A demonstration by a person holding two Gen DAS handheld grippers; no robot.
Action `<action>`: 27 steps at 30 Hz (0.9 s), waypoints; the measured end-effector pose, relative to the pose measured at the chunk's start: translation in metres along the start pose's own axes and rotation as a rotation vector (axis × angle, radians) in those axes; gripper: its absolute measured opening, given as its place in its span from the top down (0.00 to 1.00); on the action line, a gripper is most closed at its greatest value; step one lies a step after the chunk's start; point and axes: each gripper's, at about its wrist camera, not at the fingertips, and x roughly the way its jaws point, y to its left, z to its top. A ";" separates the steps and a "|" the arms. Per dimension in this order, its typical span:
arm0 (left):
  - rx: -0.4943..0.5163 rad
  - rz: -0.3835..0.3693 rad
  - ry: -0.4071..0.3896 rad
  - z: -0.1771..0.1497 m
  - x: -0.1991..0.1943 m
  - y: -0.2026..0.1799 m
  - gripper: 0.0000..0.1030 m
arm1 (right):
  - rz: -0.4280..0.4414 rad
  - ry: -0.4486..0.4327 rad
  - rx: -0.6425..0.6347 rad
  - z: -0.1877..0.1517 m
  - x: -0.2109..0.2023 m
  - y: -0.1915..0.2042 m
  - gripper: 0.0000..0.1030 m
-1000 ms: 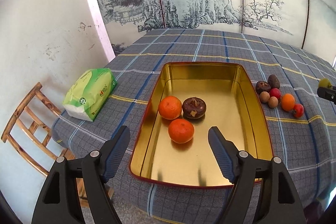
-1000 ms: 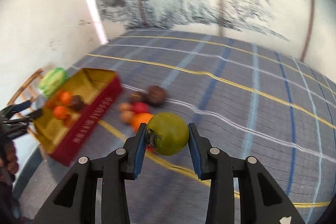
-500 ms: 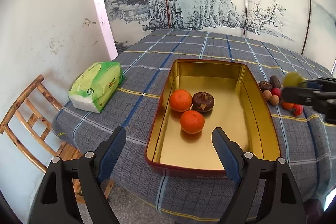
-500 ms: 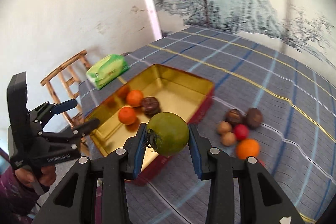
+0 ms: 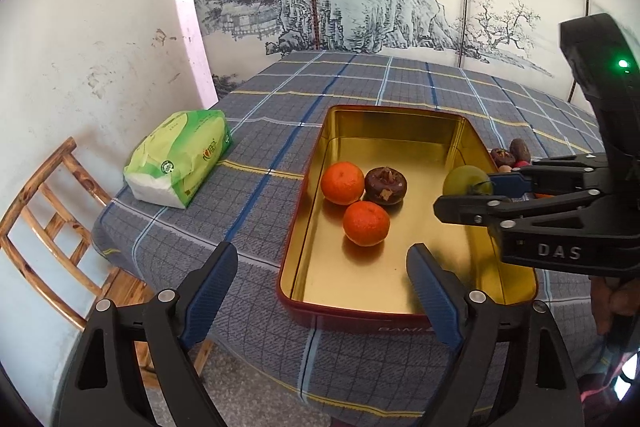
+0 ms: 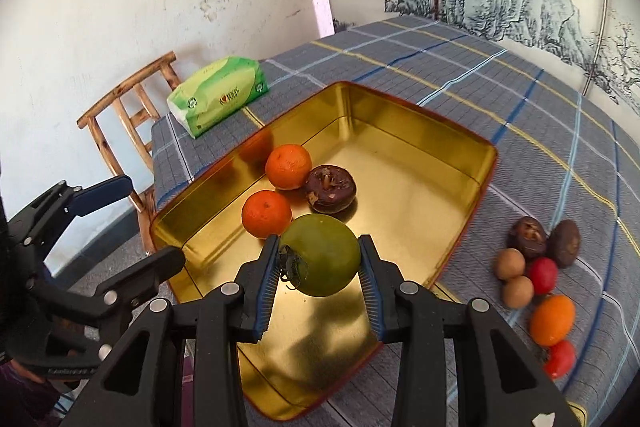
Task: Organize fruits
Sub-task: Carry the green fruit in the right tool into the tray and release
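A gold tin tray with a red outside sits on the checked tablecloth. It holds two oranges and a dark brown fruit. My right gripper is shut on a green fruit and holds it above the tray's near right part. My left gripper is open and empty at the tray's near edge. Several small loose fruits lie on the cloth right of the tray.
A green tissue pack lies on the cloth left of the tray. A wooden chair stands by the table's left corner, against a white wall. A painted screen stands behind the table.
My right gripper has carried the green fruit left, from over the loose fruits to above the tray. The left gripper has drawn back a little toward the table's near edge.
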 end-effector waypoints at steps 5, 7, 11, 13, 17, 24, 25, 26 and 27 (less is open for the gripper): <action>-0.006 -0.002 0.011 -0.002 0.006 0.003 0.14 | -0.004 0.019 0.004 0.001 0.011 -0.002 0.66; -0.010 -0.003 0.014 -0.002 0.008 0.004 0.14 | -0.008 0.024 0.004 0.003 0.015 -0.003 0.66; -0.010 -0.002 0.020 -0.003 0.009 0.003 0.13 | -0.011 0.030 0.010 0.004 0.020 -0.005 0.66; -0.010 -0.002 0.020 -0.003 0.009 0.003 0.13 | -0.015 0.032 0.010 0.005 0.022 -0.005 0.66; -0.009 -0.002 0.022 -0.003 0.009 0.003 0.13 | -0.017 0.032 0.013 0.007 0.025 -0.005 0.66; -0.007 0.000 0.023 -0.003 0.009 0.002 0.13 | -0.023 0.010 0.019 0.011 0.022 -0.005 0.65; -0.006 -0.001 0.023 -0.004 0.009 0.002 0.13 | -0.022 0.002 0.022 0.012 0.020 -0.006 0.65; -0.007 0.000 0.023 -0.003 0.009 0.002 0.13 | -0.018 -0.007 0.026 0.013 0.018 -0.006 0.65; -0.008 0.000 0.023 -0.003 0.009 0.001 0.13 | -0.017 -0.014 0.028 0.014 0.016 -0.006 0.65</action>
